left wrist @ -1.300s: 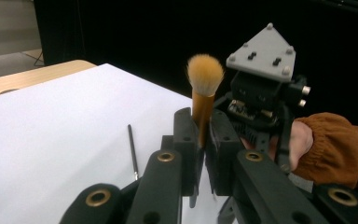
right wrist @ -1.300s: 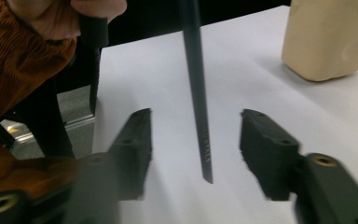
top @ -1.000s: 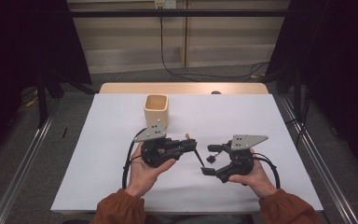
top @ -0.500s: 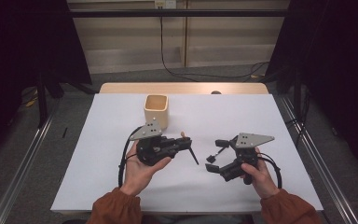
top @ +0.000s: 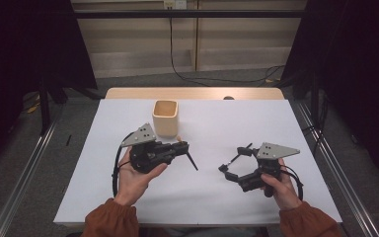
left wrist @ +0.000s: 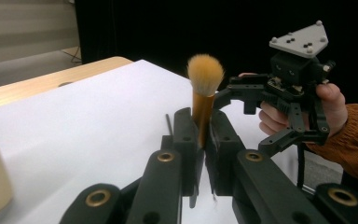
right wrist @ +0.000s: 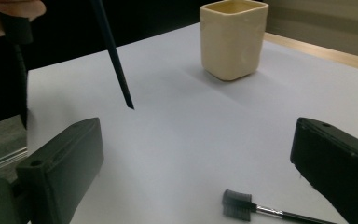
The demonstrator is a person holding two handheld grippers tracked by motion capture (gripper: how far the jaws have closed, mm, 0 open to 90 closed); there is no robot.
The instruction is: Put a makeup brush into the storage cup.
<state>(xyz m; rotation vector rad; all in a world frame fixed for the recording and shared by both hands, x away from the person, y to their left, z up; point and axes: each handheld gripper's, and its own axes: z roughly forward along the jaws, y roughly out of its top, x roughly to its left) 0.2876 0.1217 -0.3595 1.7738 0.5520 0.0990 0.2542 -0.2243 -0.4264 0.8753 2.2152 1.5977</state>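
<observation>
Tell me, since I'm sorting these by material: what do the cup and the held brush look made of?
Cup: cream, matte, thick-walled, probably ceramic or plastic.
Brush, in the left claw: soft tan bristles, likely synthetic; shiny golden ferrule, seemingly metal; dark slim handle.

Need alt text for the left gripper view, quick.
The left gripper's black fingers clamp a makeup brush upright by its gold ferrule, tan bristles up. Beyond it, a hand holds the right gripper over the white table.
</observation>
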